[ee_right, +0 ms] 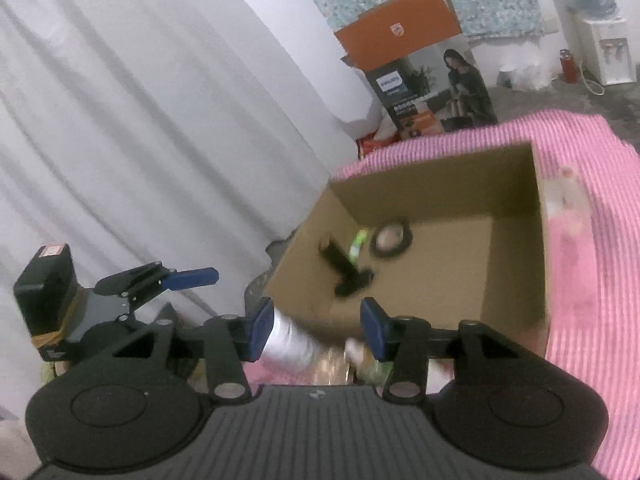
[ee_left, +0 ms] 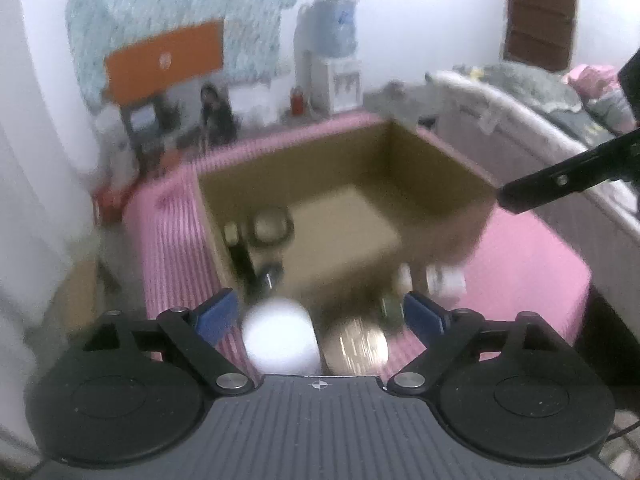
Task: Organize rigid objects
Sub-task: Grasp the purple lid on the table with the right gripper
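An open cardboard box (ee_left: 436, 160) (ee_right: 516, 248) stands on a pink striped cloth (ee_left: 172, 248) (ee_right: 608, 280). Inside lie a dark ring (ee_left: 272, 224) (ee_right: 390, 238), a black elongated object (ee_left: 248, 264) (ee_right: 346, 274) and a green item (ee_right: 358, 246). My left gripper (ee_left: 320, 316) is open wide above the box's near edge, nothing between its pads. Under it sit a white rounded container (ee_left: 280, 338) and a gold round lid (ee_left: 354, 344). My right gripper (ee_right: 317, 332) is open; the silvery-white container (ee_right: 292, 344) shows below, beside its left pad, unheld. Everything is blurred.
Small bottles (ee_left: 444, 280) stand on the cloth in front of the box. A clear plastic item (ee_right: 568, 200) lies right of the box. White curtains (ee_right: 120, 140), an orange-lidded carton (ee_right: 420, 92) and a water dispenser (ee_left: 336, 76) stand behind. A bed (ee_left: 560, 128) is at right.
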`<state>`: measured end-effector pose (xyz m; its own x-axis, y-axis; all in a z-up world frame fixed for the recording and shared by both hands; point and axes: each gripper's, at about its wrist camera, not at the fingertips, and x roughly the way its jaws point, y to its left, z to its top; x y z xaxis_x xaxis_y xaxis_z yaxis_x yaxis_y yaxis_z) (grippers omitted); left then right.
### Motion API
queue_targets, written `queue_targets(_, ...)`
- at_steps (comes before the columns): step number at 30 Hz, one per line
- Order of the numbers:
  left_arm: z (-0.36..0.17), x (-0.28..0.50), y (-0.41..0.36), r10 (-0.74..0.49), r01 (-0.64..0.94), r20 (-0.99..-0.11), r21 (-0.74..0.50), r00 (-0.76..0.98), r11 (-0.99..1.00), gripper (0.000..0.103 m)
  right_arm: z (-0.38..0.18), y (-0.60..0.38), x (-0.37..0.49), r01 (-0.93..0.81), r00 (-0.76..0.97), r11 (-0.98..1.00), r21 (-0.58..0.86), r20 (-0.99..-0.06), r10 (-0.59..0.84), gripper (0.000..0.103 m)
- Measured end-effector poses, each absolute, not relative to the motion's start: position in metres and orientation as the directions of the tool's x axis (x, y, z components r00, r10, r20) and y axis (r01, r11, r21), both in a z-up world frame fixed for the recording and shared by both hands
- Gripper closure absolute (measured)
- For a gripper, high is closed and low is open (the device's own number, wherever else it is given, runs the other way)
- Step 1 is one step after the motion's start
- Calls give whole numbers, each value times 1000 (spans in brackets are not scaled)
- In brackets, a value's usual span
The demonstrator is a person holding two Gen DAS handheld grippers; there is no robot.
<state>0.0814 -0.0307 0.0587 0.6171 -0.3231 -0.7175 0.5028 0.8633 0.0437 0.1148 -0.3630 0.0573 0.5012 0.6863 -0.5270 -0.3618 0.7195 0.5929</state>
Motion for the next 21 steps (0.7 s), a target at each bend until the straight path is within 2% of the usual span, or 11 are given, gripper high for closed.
queue_targets(6,0,57,-25,-340,485,-789,-61,511,872,13,6,-335,85,-327,425,702,633,-565,707,53)
queue_targets(10,-20,50,-34,-339,481,-805,-78,487,873,12,-22,-307,83,-328,401,729,601,-610,683,53)
queue_targets(12,-28,47,-40,-326,486,-814,-63,481,872,12,-34,-292,85,-332,379,741,583,-637,671,53)
queue_targets(17,-45,40,-53,-233,507,-828,72,511,859,12,-54,-262,91,-369,333,762,532,-690,643,54)
queue_targets(21,-52,40,-54,-231,511,-834,69,500,857,12,-66,-251,89,-379,310,770,513,-714,628,58)
